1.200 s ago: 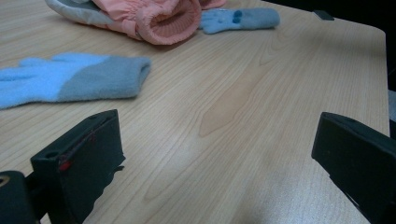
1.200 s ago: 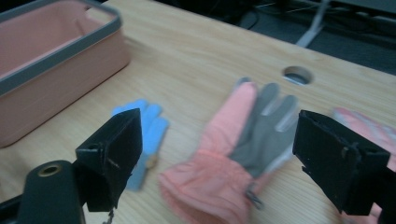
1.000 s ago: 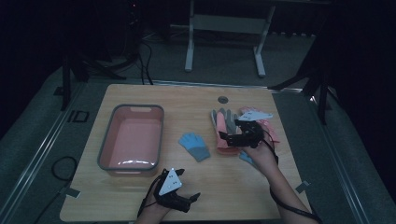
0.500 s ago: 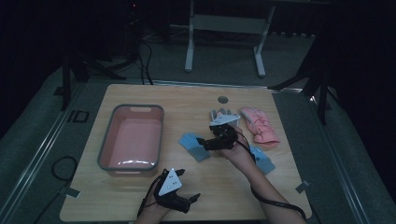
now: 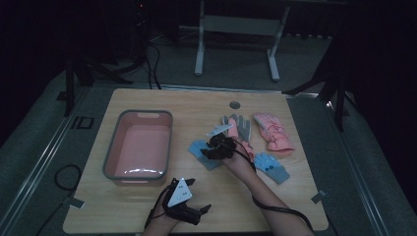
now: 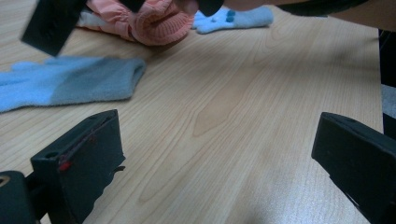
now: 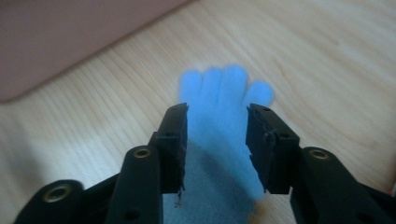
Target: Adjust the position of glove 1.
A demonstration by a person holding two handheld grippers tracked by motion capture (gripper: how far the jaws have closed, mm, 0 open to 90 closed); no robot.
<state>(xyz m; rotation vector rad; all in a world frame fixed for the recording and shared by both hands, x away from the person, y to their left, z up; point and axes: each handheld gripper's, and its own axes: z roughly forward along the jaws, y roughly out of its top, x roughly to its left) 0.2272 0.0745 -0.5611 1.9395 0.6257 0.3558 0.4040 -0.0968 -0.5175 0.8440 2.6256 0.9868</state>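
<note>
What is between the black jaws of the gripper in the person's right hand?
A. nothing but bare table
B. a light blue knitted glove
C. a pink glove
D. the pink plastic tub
B: the right gripper view shows the right gripper with its black jaws on either side of the light blue knitted glove, which lies flat on the wooden table; the jaws have just been closing.

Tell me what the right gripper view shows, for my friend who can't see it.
Two black jaws of the right gripper sit on either side of a light blue glove lying flat on a wooden table; they have just been closing around it. A pink tub is blurry at the top left.
</note>
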